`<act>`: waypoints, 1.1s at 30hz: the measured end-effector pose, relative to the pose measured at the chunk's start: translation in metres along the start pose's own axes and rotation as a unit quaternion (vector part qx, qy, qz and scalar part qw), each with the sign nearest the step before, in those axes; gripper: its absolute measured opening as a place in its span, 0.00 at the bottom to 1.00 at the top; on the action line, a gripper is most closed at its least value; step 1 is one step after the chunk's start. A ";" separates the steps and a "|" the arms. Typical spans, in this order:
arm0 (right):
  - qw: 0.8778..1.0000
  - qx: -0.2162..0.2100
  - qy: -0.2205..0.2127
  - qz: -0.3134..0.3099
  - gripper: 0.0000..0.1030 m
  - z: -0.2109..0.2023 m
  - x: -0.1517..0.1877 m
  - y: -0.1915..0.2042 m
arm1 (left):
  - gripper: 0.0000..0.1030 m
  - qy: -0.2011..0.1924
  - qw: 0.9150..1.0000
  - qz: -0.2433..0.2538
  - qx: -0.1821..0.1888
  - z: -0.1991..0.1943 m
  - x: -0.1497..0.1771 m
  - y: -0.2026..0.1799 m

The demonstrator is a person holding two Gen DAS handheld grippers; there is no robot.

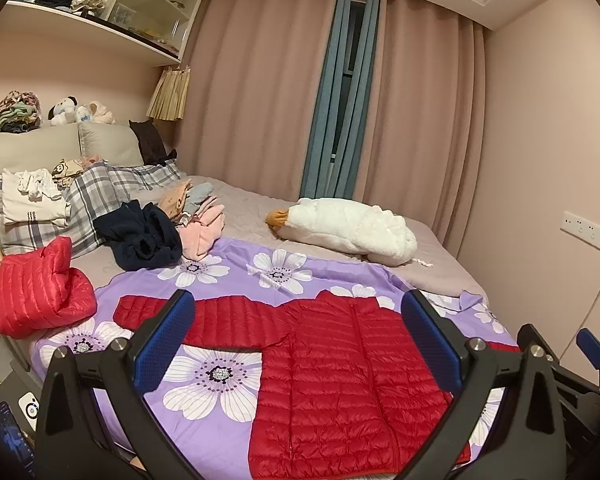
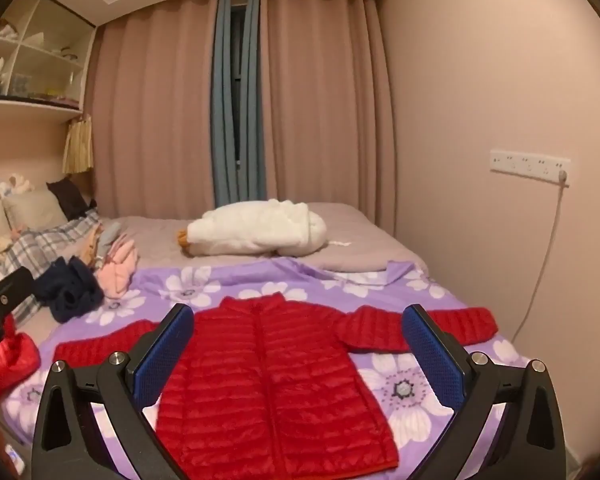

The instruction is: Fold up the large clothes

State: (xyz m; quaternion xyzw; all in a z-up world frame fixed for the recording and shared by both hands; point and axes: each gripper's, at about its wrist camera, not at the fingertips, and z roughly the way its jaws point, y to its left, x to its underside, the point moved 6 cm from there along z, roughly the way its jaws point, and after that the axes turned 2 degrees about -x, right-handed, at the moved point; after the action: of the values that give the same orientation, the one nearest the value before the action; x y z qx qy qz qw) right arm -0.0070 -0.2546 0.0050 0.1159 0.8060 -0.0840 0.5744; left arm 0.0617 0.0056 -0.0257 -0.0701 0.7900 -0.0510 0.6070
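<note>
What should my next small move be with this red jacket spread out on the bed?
Probably lower the left gripper to the left sleeve and pinch its cuff, ready to fold it across the chest. The red jacket lies flat, zipped, both sleeves stretched out on the purple flowered sheet, and both grippers hang open above it, holding nothing.

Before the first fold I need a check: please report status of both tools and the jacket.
Left tool open, right tool open, both empty. Red jacket flat on purple floral sheet, sleeves spread, unfolded. Nothing lying on it.
</note>
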 end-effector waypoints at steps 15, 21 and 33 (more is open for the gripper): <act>1.000 -0.004 -0.007 0.016 1.00 -0.007 -0.003 -0.010 | 1.00 0.003 1.000 0.006 -0.013 -0.001 0.003 -0.002; 1.000 -0.004 -0.002 0.025 1.00 -0.007 -0.002 -0.011 | 1.00 0.004 1.000 0.006 -0.007 -0.002 0.004 -0.002; 1.000 -0.004 -0.003 0.024 1.00 -0.007 0.000 -0.011 | 1.00 0.001 1.000 0.011 -0.013 -0.005 0.005 -0.006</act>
State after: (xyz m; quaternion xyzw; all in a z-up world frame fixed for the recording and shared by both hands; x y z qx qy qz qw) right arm -0.0164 -0.2629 0.0069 0.1331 0.8018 -0.0676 0.5787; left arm 0.0559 -0.0006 -0.0279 -0.0697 0.7917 -0.0338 0.6060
